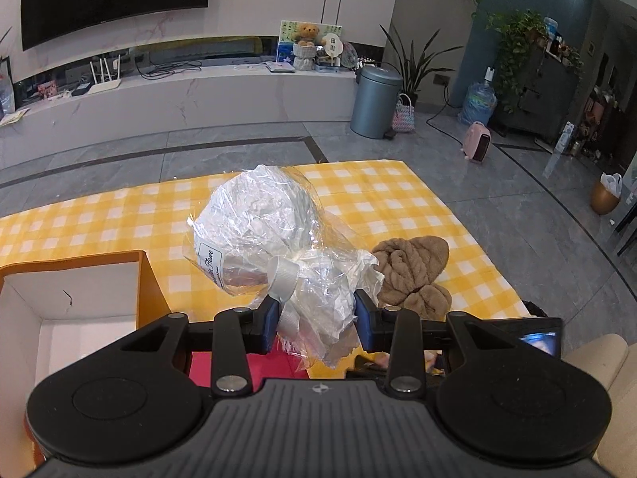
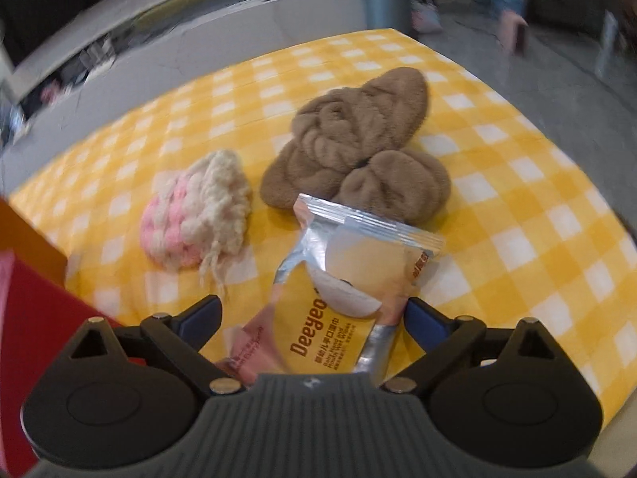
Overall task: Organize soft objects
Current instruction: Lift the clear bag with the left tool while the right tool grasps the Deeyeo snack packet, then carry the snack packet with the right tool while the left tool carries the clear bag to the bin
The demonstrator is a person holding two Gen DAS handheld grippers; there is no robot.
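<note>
My left gripper (image 1: 317, 314) is shut on the crumpled neck of a clear-wrapped white bundle (image 1: 258, 219), tied with a white ribbon (image 1: 282, 275); the bundle hangs over the yellow checked cloth (image 1: 398, 199). A brown fluffy cloth (image 1: 414, 275) lies to its right. In the right wrist view my right gripper (image 2: 312, 316) stands wide open around an orange and silver wipes packet (image 2: 342, 279); the left pad is clear of it, and the right pad is at its edge. Beyond lie the brown fluffy cloth (image 2: 358, 139) and a pink and cream yarn piece (image 2: 199, 219).
An open orange box (image 1: 71, 298) with a white inside stands at the left, its edge (image 2: 28, 235) also in the right wrist view above a red surface (image 2: 40, 338). A pink packet (image 2: 247, 350) lies under the wipes. Beyond the table are grey floor and a bin (image 1: 376, 99).
</note>
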